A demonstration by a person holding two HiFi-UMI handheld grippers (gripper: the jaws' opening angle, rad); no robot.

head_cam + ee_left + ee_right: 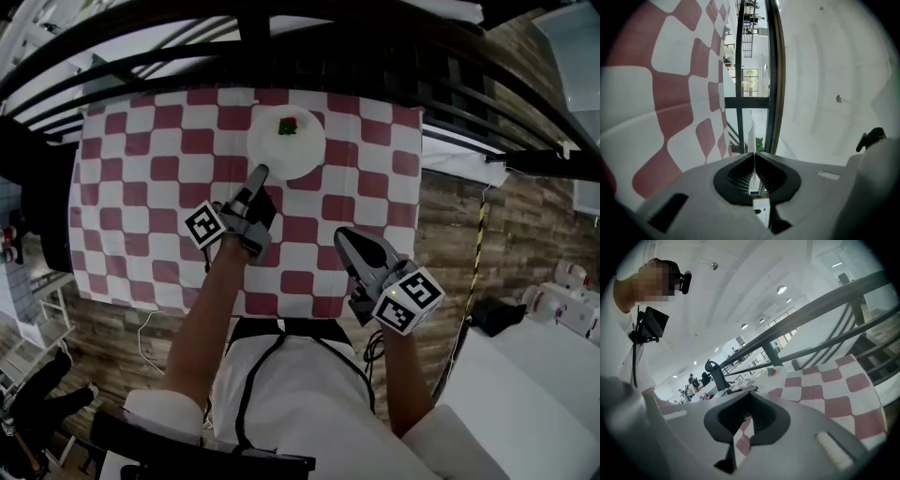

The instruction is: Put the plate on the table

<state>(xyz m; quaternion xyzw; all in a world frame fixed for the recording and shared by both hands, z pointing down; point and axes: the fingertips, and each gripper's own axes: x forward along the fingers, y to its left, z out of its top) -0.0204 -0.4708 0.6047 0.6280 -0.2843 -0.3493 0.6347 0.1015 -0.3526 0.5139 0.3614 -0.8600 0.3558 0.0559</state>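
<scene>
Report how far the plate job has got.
Done: the plate is over the checkered table. In hand: the left gripper is shut on its near rim. Left: set it flat, if it isn't resting yet, which I cannot tell, then release. The right gripper is shut and empty.

Far middle of the tabletop (141, 187), plate (286, 155) with a bit of food (288, 126) on it, my left tongs (260, 174) on its near rim, my right tongs (344, 236) nearer me, to the right.
</scene>
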